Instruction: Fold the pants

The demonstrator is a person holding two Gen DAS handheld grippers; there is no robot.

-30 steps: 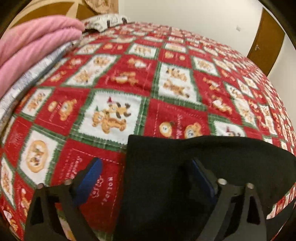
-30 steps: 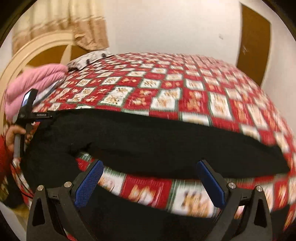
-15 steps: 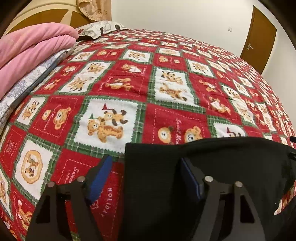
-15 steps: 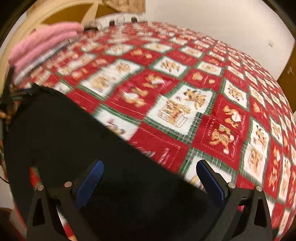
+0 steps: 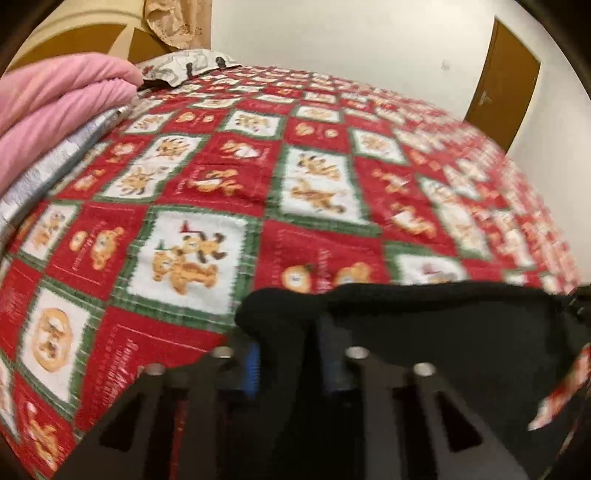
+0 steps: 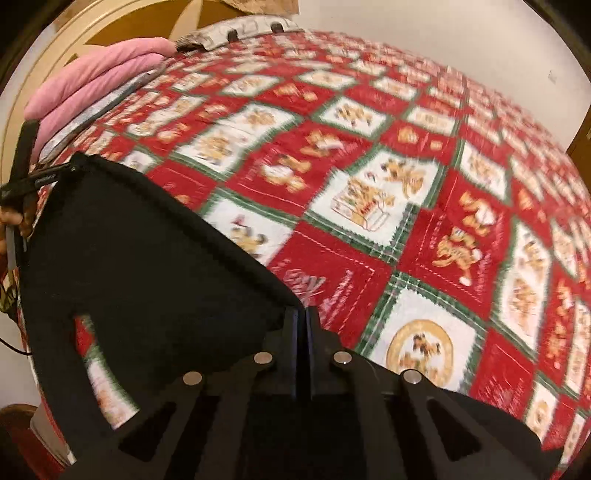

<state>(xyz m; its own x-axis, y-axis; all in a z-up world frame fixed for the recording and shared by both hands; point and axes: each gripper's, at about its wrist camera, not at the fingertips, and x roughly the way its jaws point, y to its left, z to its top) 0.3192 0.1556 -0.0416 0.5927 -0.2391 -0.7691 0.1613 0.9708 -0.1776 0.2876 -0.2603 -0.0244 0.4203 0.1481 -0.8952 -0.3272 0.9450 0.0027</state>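
Right wrist view: right claw [image 6: 303, 325] pinched on black pants [image 6: 147, 258] edge; left claw [image 5: 288, 354] clamps another corner; pants on bed [image 6: 424, 229], fold apparently just starting, unfinished

A bedroom in a home.

A bed fills both views, covered by a red, green and white holiday quilt [image 5: 236, 206] printed with cartoon animals. At the upper left of the left wrist frame lie a folded pink blanket [image 5: 55, 99] and a patterned pillow [image 5: 184, 66], against a curved cream-and-brown headboard [image 6: 74, 40] with a tan curtain [image 5: 173, 26] above. Plain white walls [image 5: 351, 40] and a brown wooden door [image 5: 506, 81] stand at upper right.
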